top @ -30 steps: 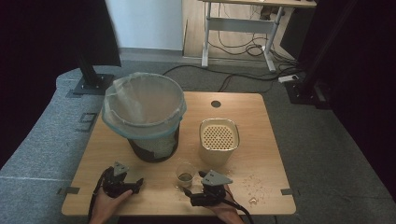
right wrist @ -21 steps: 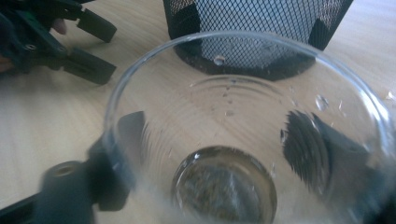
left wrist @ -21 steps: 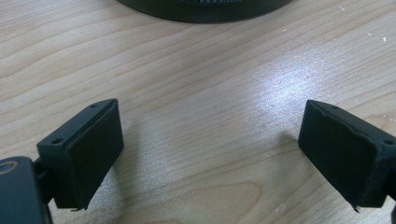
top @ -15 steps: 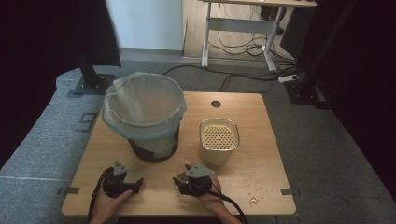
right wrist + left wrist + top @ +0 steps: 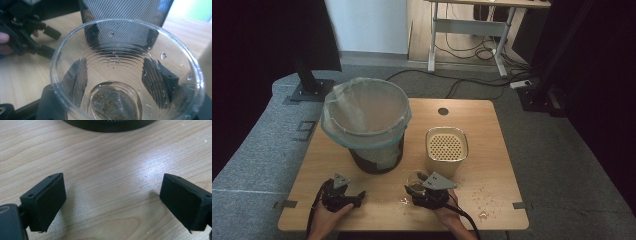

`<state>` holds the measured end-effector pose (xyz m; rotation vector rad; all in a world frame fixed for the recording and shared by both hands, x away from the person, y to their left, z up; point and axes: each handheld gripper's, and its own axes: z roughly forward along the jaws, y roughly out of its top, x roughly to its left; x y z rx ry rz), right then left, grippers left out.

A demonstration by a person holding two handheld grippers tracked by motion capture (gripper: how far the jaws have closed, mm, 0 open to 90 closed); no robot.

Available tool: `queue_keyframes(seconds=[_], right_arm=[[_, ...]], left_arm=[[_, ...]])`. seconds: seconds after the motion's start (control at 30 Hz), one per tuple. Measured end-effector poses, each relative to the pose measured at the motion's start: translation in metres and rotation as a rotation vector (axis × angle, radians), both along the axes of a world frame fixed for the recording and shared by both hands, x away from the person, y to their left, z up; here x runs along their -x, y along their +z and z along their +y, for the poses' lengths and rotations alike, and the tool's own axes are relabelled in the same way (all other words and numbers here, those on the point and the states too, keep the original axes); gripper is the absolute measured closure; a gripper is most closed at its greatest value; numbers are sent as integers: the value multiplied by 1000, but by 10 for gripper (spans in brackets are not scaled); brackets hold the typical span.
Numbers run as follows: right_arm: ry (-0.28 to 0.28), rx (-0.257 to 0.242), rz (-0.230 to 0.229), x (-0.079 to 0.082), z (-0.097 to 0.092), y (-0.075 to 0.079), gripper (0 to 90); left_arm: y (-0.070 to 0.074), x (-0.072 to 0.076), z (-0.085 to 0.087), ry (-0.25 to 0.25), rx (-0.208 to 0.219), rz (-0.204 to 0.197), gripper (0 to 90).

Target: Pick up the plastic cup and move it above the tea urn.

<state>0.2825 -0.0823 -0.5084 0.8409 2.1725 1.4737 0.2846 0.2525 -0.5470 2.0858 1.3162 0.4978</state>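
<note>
jaws of the left gripper [image 5: 112, 202] stand wide apart in its own view, bare wood between them and nothing held; in the high view it sits at the lower left of the frame, near the table's front edge, in the person's left hand [image 5: 324, 219]. right gripper [image 5: 428, 190] at lower centre is closed around a clear plastic cup [image 5: 127, 72]; its own view shows a black jaw pressed on each side of the cup wall, with a dark wet tea bag [image 5: 113, 106] lying in the bottom. the cup sits just in front of a cream perforated-top container [image 5: 446, 150]. a black mesh bin [image 5: 367, 125] lined with a pale bag stands at centre left. crumbs [image 5: 484, 197] dot the wooden table [image 5: 492, 130] at lower right. grey carpet, cables and a desk frame lie beyond.
</note>
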Motion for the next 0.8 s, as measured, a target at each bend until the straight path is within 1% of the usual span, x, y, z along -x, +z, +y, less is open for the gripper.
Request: queue_keyframes(seconds=[0.17,0.3,0.33,0.37,0.43,0.47,0.5,0.57,0.7,0.73,0.77,0.8], right_arm=[[-16,-34,-16,4,-14,12,376],[-26,-57,-39,7,-26,24,378],[-26,-57,-39,7,-26,24,378],[-32,-69,-51,9,-32,32,379],[-38,-76,-63,9,-37,38,380],[-38,-76,-63,9,-37,38,380],[-49,-88,-77,9,-44,48,380],[-64,-95,-89,8,-51,57,381],[-99,-105,-107,2,-67,74,382],[-99,-105,-107,2,-67,74,382],[-118,-116,-112,-2,-75,81,382],[-125,-117,-114,-4,-78,84,382]], left_arm=[[0,0,0,0,0,0,63],[0,0,0,0,-1,0,62],[0,0,0,0,-1,0,62],[0,0,0,0,-1,0,62],[0,0,0,0,-1,0,62],[0,0,0,0,-1,0,62],[0,0,0,0,0,0,62],[0,0,0,-3,-3,1,62],[0,0,0,-1,-2,0,62],[0,0,0,-1,-2,0,62],[0,0,0,-3,-4,2,62],[0,0,0,-3,-4,2,62]])
